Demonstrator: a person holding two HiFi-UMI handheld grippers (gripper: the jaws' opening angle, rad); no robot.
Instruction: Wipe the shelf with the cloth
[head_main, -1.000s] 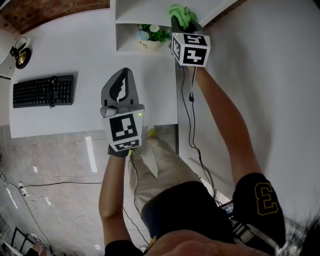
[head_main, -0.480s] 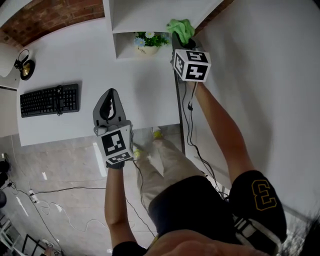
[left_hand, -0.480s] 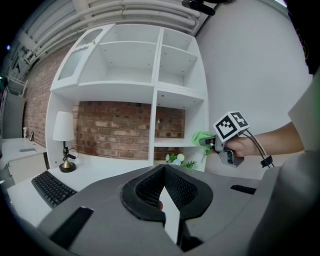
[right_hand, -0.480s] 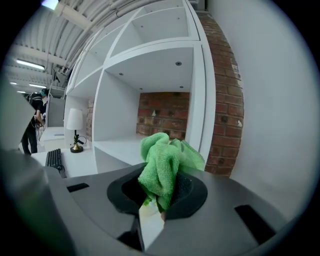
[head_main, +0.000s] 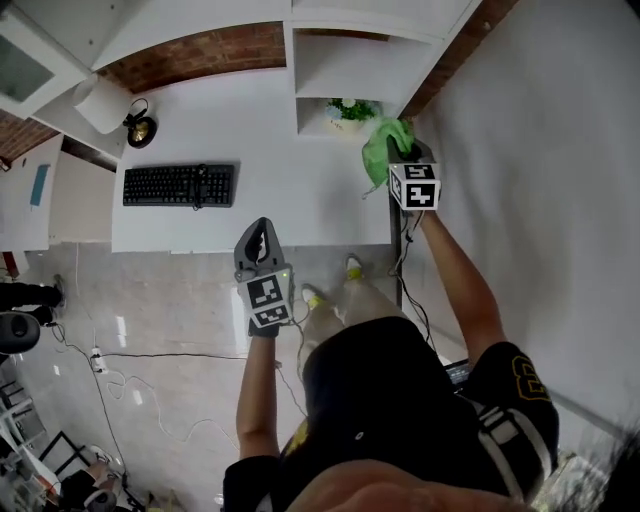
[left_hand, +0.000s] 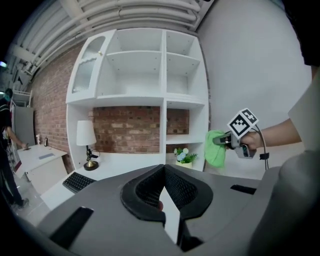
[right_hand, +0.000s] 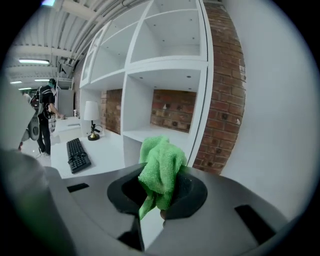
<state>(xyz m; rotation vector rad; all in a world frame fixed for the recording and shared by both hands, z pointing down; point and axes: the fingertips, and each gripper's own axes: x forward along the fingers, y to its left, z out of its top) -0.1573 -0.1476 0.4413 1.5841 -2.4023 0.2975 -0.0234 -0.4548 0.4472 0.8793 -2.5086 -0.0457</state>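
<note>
The green cloth (head_main: 384, 150) hangs bunched from my right gripper (head_main: 402, 158), whose jaws are shut on it; it is in the air just right of the white shelf unit (head_main: 345, 62) and in front of its lowest compartment. The right gripper view shows the cloth (right_hand: 160, 165) filling my right gripper (right_hand: 161, 187), with the shelf (right_hand: 165, 65) beyond. My left gripper (head_main: 259, 230) is shut with nothing in it, over the desk's front edge. The left gripper view shows its tips (left_hand: 163, 168) touching, and the cloth (left_hand: 215, 149) beside the shelf (left_hand: 150, 100).
A small potted plant (head_main: 350, 108) stands in the shelf's lowest compartment. On the white desk (head_main: 280, 170) lie a black keyboard (head_main: 178, 185) and a lamp (head_main: 140, 128). A brick wall is behind. Cables trail on the floor (head_main: 150, 350). A person (right_hand: 45, 117) stands far left.
Both grippers have drawn back from the shelf. The right one has brought the cloth down off the shelf's right side. The left one has slid back to the desk's front edge.
</note>
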